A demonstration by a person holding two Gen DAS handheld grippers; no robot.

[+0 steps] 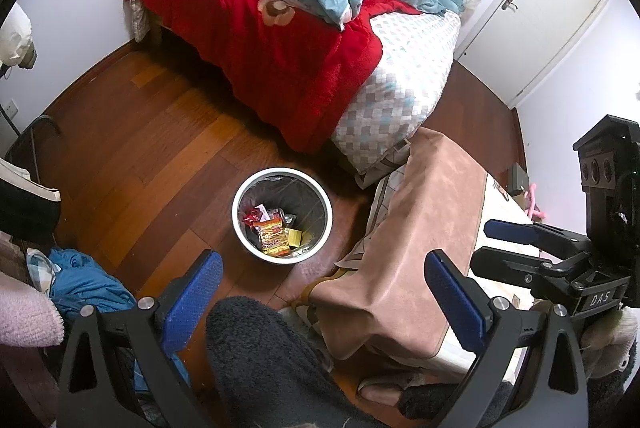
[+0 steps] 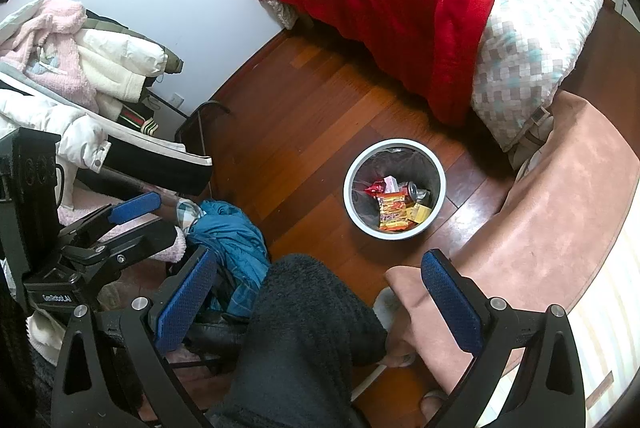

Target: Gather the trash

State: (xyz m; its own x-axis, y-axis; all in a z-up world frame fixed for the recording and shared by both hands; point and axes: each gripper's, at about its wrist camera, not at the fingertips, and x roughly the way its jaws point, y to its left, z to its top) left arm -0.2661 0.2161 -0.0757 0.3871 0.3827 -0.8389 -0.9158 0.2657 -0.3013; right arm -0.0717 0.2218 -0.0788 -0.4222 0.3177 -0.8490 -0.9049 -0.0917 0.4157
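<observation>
A round white trash bin (image 1: 325, 224) with a dark liner stands on the wooden floor; it also shows in the right wrist view (image 2: 352, 204). Inside lie an orange snack wrapper (image 1: 273, 237) (image 2: 393, 215), a red wrapper (image 1: 251, 216), a yellow packet (image 2: 420, 213) and a can (image 2: 416, 191). My left gripper (image 1: 324, 292) is open and empty, held above the floor near the bin. My right gripper (image 2: 318, 294) is open and empty too, and shows at the right of the left wrist view (image 1: 490, 244).
A bed (image 1: 400, 84) with a red blanket and teal quilt stands behind the bin. A table with a pink-brown cloth (image 1: 424, 240) is at the right. A pile of clothes (image 2: 72, 68) and a blue garment (image 2: 232, 232) lie left. The person's dark-trousered leg (image 2: 304, 340) is below.
</observation>
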